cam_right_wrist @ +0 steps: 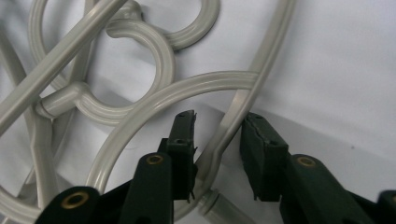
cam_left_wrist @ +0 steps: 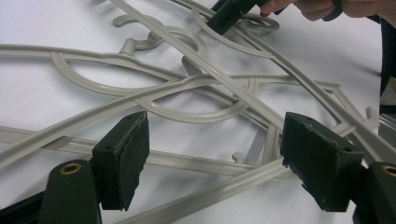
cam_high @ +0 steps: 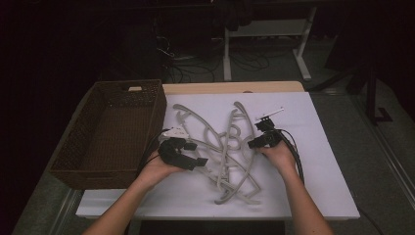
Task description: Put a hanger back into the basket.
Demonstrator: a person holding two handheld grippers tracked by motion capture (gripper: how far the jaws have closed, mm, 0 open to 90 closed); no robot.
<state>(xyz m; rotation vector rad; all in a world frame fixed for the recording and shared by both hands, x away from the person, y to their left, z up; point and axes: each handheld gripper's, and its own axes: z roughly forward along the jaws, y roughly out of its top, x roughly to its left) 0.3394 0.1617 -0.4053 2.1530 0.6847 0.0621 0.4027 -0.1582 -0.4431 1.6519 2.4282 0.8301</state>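
Note:
Several grey plastic hangers (cam_high: 230,147) lie tangled in a pile on the white table top (cam_high: 318,161). My left gripper (cam_high: 196,154) is at the pile's left edge. In the left gripper view it (cam_left_wrist: 217,135) stands open, low over crossed hanger bars (cam_left_wrist: 205,70), and holds nothing. My right gripper (cam_high: 253,143) is at the pile's right side. In the right gripper view its jaws (cam_right_wrist: 219,126) are open and straddle one thin hanger arm (cam_right_wrist: 231,123) without pinching it. Hanger hooks (cam_right_wrist: 154,56) loop just beyond. The right gripper (cam_left_wrist: 229,14) also appears far off in the left gripper view.
A dark brown wicker basket (cam_high: 129,84) with nothing in it stands at the table's left, close to my left hand. The white top has bare room right of the pile and along its front edge. Desk legs (cam_high: 306,44) and cables are on the floor behind.

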